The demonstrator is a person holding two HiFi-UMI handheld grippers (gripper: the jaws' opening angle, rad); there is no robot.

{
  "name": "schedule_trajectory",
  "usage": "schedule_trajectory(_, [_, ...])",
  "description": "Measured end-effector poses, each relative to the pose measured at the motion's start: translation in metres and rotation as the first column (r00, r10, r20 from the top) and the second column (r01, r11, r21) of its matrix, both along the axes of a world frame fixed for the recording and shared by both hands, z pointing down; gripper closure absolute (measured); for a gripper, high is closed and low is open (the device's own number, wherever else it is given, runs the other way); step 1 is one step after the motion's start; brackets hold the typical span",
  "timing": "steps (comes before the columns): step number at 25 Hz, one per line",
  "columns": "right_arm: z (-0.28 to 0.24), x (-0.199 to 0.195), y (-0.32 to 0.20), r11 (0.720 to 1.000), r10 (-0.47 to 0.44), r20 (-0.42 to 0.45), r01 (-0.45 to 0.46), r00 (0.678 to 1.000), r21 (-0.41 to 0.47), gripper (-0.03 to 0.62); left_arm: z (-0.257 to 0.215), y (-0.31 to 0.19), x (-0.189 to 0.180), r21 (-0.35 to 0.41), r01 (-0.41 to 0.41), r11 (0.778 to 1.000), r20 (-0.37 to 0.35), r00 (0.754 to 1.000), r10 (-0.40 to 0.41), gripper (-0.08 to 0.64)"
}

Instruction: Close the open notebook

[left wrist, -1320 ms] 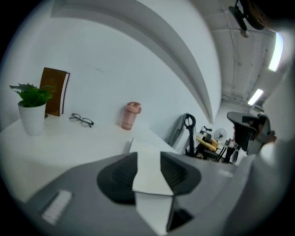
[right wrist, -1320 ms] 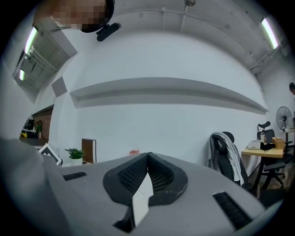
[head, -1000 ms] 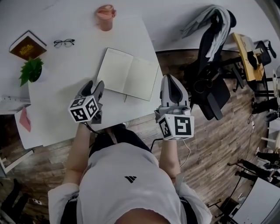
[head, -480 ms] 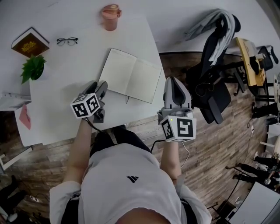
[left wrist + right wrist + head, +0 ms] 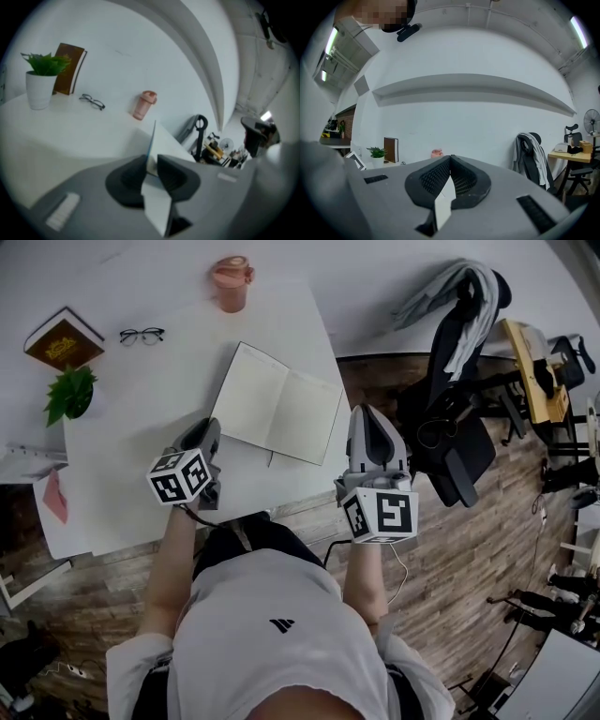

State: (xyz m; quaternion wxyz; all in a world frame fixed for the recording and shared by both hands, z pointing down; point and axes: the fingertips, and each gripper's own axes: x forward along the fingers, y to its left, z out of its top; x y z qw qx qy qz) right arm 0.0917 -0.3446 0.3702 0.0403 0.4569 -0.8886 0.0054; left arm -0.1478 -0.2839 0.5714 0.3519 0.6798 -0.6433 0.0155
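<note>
The open notebook (image 5: 277,404) lies flat on the white table (image 5: 141,427), cream pages up. My left gripper (image 5: 208,427) is at its near left corner. In the left gripper view the jaws (image 5: 151,161) have just been closing, and the notebook's left edge (image 5: 152,140) runs away between them with the pads against it. My right gripper (image 5: 373,413) hovers at the table's near right edge, just right of the notebook. It is shut with nothing between its fingers (image 5: 450,161).
A pink cup (image 5: 229,279), glasses (image 5: 141,334), a brown book (image 5: 61,338) and a potted plant (image 5: 70,395) stand at the table's far and left side. A black office chair draped with clothes (image 5: 459,381) stands to the right, on the wooden floor.
The left gripper's two fingers stood clearly apart before and are now drawn close together at the notebook's corner. The notebook still lies flat. The right gripper has not moved.
</note>
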Motion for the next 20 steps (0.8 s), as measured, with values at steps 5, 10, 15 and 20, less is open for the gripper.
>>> schedule_trajectory(5, [-0.004,0.002,-0.003,1.0,-0.001,0.011,0.001,1.0,0.011,0.598,-0.028,0.001,0.011,0.062,-0.053,0.997,-0.011,0.999,0.053,0.521])
schedule_trajectory(10, [-0.009,0.007,-0.004,1.0,0.005,0.03,-0.006,1.0,0.024,0.598,-0.055,0.001,0.037,0.109,-0.188,0.976,0.03,0.982,0.185,0.54])
schedule_trajectory(15, [-0.013,0.016,-0.004,0.999,0.02,0.041,-0.022,0.999,0.032,0.598,-0.073,-0.001,0.07,0.141,-0.303,0.942,0.068,0.953,0.296,0.543])
schedule_trajectory(20, [-0.012,0.031,-0.002,0.998,0.054,0.052,-0.056,0.997,0.034,0.598,-0.081,-0.002,0.106,0.152,-0.408,0.9,0.073,0.913,0.402,0.545])
